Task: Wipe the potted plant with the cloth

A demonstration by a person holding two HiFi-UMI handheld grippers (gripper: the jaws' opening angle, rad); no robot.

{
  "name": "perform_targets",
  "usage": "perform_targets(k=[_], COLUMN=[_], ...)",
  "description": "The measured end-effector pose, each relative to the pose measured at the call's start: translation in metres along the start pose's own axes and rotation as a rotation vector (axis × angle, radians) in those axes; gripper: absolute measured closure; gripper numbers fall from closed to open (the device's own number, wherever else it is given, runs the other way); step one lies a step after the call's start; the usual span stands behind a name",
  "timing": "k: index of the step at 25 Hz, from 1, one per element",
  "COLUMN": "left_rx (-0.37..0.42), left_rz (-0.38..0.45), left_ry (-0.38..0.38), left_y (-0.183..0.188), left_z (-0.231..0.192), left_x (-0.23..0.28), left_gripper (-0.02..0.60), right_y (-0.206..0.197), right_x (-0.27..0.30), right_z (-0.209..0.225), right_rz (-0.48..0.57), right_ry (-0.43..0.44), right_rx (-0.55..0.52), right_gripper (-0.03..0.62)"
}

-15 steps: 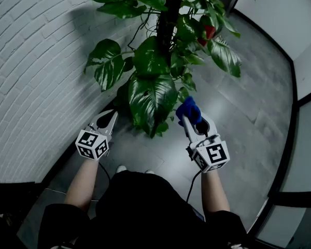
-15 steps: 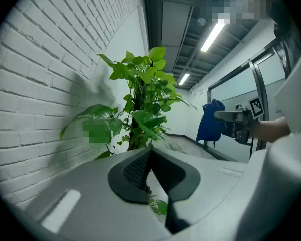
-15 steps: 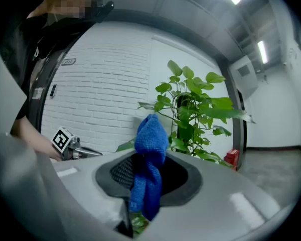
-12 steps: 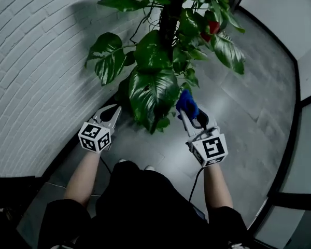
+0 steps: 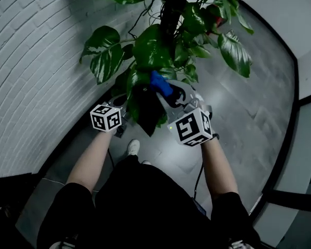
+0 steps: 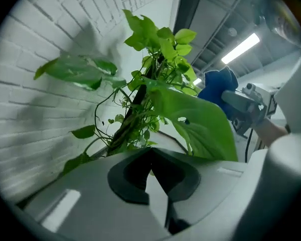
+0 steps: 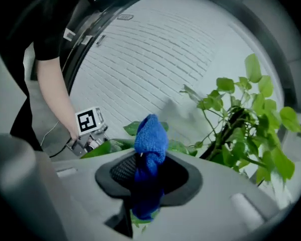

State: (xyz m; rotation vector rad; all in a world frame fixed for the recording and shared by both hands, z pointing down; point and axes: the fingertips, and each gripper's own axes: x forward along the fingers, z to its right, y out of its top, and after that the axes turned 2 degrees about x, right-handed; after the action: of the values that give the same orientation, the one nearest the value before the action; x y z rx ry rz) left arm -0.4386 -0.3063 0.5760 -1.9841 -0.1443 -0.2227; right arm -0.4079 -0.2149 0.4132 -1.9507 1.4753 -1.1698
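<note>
The right gripper [image 5: 164,91] is clamped on a blue knitted cloth [image 5: 159,82]; in the right gripper view the cloth [image 7: 151,134] bunches up out of the closed jaws and hangs down between the pads, with a scrap of green leaf showing beneath it. The left gripper [image 5: 120,104] has its jaws together, tips meeting, as the left gripper view shows [image 6: 150,154]. A large hanging leaf [image 5: 145,108] of the potted plant [image 5: 155,45] lies between the two grippers; from the left gripper it spreads just ahead and to the right [image 6: 200,124], and the cloth presses on its far upper side [image 6: 218,87]. Whether the left jaws pinch the leaf's edge cannot be told; the leaf runs down behind the right-hand jaw. The plant's dark upright stem [image 5: 170,14] rises ahead of both grippers; a white brick wall [image 5: 36,61] stands to the left of the left gripper; a grey floor [image 5: 249,113] stretches to the right of the right one.
</note>
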Motion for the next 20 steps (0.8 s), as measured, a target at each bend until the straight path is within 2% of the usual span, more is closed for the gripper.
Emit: perform_targets(k=[3,6,10,15,20], left_rx=[-0.176,-0.265,-0.299,-0.287,-0.308], left_rz=[0.059,0.094,0.106,0.083,0.099], left_ry=[-0.077,-0.14,-0.21,-0.254,-0.275], left_y=[0.007,0.015,0.02,0.019,0.022], left_z=[-0.001,0.004,0.014,0.021,0.02], left_x=[0.021,0.034,0.044,0.047,0.044], left_gripper=[0.575,0.575,0.575,0.575,0.575], right_y=[-0.002,-0.005,-0.002,0.001,-0.002], right_x=[0.034,0.061,0.085,0.104,0.109], right_z=[-0.002,0.002,0.001,-0.007,-0.025], right_rz=[-0.074,-0.136,-0.145,-0.168,-0.193], right_ry=[0.027,0.024,0.069,0.111,0.149], right_rx=[-0.108,-0.202,-0.164,-0.109,-0.149], right_gripper=[0.488,0.488,0.488,0.488,0.488])
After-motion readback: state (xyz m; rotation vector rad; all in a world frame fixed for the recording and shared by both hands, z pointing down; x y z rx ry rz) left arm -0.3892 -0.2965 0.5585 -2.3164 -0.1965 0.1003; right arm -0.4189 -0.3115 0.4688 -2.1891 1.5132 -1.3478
